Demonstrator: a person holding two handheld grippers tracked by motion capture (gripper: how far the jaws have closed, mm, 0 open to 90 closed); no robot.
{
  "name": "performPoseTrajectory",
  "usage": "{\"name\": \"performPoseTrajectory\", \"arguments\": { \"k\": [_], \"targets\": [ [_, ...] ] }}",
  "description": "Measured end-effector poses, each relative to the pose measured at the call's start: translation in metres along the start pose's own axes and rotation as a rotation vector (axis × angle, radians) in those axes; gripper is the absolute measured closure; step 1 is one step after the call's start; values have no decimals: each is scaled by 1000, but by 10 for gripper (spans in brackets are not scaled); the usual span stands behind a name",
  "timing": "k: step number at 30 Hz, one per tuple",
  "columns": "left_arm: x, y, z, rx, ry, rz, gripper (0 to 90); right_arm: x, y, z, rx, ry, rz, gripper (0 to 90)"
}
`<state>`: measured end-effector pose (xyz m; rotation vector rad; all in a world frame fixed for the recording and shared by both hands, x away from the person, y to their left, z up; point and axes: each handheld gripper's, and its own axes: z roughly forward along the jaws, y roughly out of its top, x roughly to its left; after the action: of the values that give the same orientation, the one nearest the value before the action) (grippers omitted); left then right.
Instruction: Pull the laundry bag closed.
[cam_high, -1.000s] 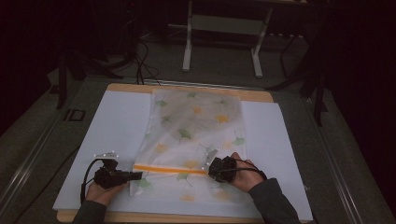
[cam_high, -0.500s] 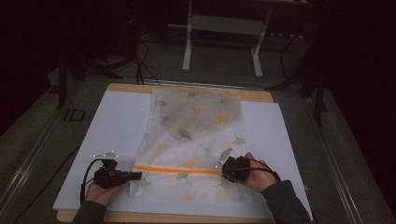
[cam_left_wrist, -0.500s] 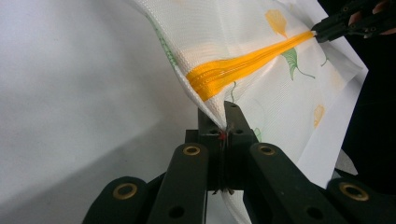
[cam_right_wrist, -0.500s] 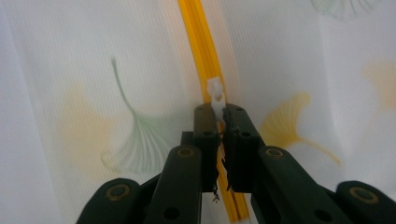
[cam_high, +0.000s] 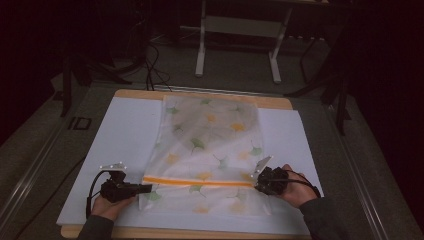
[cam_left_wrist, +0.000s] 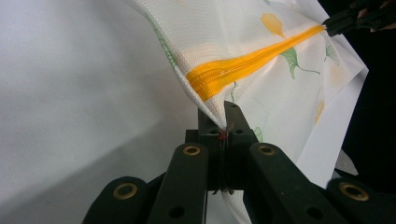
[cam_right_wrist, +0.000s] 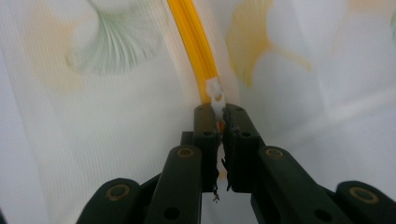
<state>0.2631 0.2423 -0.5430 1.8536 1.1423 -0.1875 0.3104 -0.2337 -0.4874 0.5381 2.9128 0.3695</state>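
Note:
A white mesh bag printed with green and yellow leaves lies flat on the white mat. An orange zipper runs across its near end. My left gripper is at the zipper's left end. In the left gripper view it is shut on the bag's edge just below the zipper. My right gripper sits at the zipper's right end. In the right gripper view it is shut on the white zipper pull, with the orange zipper running away ahead.
The white mat covers a wooden tabletop, leaving bare mat on both sides of the bag. A metal stand and cables are on the dark floor beyond the far edge. A cable trails from the left gripper.
My right gripper has slid to the right along the orange zipper with the pull in it, from mid-bag to the bag's right edge. The left gripper has stayed put.

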Motion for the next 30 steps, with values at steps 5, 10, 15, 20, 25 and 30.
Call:
{"name": "performPoseTrajectory", "arguments": {
  "k": [5,10,15,20,25,30],
  "targets": [
    [-1,0,1,2,-13,3,890,-5,-17,-3,22,-15,24,846],
    [-3,0,4,13,-2,10,888,-8,-25,-6,-13,-8,58,845],
    [-1,-2,3,28,23,17,821,-6,-26,2,-32,14,68,717],
    [2,-5,-3,-2,21,-3,783,-5,-33,2,-73,23,114,663],
    [4,-6,-11,-38,50,-1,777,-7,-43,-1,-141,26,164,642],
    [2,-5,-16,-62,105,18,770,-10,-51,-7,-197,10,203,599]
  ]
}}
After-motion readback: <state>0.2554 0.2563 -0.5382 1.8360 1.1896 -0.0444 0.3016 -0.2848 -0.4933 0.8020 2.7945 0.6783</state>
